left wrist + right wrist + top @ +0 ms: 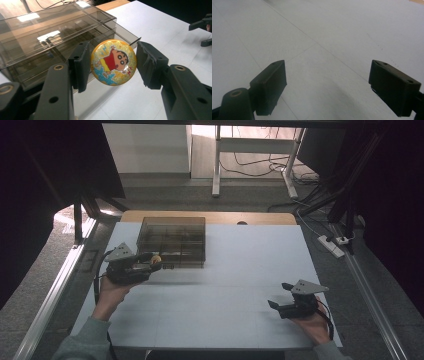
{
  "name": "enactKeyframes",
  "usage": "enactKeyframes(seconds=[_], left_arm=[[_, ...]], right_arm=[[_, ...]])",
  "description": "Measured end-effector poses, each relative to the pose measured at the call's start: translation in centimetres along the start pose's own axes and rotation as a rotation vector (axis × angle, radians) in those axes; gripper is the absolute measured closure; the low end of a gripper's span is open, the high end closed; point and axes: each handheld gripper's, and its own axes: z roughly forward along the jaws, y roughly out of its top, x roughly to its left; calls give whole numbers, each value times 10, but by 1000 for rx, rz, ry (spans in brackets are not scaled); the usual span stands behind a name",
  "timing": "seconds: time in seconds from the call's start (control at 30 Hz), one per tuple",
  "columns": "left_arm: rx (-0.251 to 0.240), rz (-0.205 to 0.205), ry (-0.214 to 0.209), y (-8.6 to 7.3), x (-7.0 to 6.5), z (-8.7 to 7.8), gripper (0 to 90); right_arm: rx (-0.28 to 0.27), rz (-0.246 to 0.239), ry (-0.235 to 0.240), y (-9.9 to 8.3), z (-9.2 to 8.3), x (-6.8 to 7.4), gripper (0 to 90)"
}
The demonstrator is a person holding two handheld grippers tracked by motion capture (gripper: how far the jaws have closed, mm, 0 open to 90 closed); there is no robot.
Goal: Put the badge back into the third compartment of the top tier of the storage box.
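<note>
Now my left tool [113,62] is squeezing a round yellow badge [113,62] with a cartoon boy on it. One black jaw presses on each side of the badge, so it hangs in the air between them, above the white bench [155,27]. From the high view I see my left tool [159,261] with the badge [155,258] right next to the brown see-through box [172,239], near its front left corner. In the left tool's own view the box [50,45] sits just behind the badge, and I can see little shelves inside it. My right tool [280,295] rests far away on the other side of the bench [225,285], near the front edge. Its jaws stand wide apart with nothing in them, and under my right tool [327,85] I see the bare white bench [324,37].
</note>
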Motion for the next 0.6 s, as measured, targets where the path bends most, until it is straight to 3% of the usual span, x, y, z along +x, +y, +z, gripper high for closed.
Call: enactKeyframes(seconds=[0.6], left_arm=[[1,12,-19,11,-1,15,474]], right_arm=[[-2,-1,-1,0,0,0,147]])
